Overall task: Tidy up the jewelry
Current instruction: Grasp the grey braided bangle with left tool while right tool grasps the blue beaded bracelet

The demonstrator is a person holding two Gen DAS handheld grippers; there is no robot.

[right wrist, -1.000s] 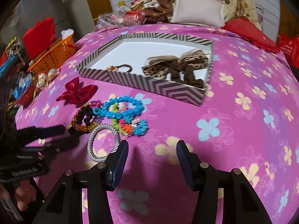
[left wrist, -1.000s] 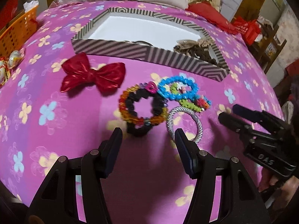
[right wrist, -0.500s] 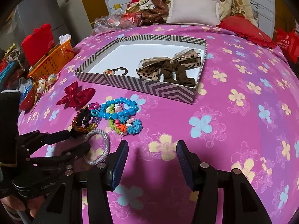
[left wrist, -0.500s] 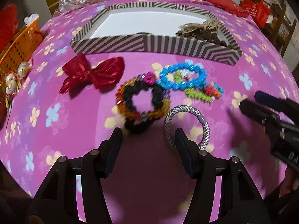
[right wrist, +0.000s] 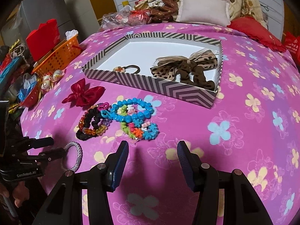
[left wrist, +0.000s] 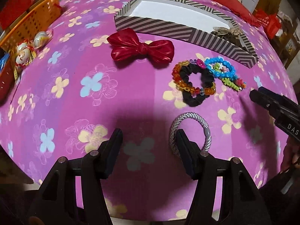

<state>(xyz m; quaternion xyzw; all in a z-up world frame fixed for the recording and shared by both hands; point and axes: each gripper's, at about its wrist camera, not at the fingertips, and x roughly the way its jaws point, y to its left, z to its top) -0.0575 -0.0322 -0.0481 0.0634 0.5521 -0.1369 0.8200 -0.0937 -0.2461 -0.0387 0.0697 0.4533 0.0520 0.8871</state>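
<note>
Left wrist view: one red bow (left wrist: pixel 142 47), one black scrunchie (left wrist: pixel 198 84) ringed by amber bead bracelet (left wrist: pixel 184 83), one blue bead bracelet (left wrist: pixel 219 67), one silver braided bracelet (left wrist: pixel 190 131). Left gripper (left wrist: pixel 149 140) spread wide, right finger inside silver loop; loop dragged nearer than before, apart from cluster.

Right wrist view: right gripper (right wrist: pixel 152 156) released, empty, over pink floral bedspread (right wrist: pixel 243 131). Striped box (right wrist: pixel 159 86) holds leopard bow (right wrist: pixel 187 65), one hair tie (right wrist: pixel 129 68). Orange basket (right wrist: pixel 58 56) at left edge.

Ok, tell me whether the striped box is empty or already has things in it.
Not empty. The striped box holds a leopard-print bow and a dark hair tie; much of its white floor is bare.
</note>
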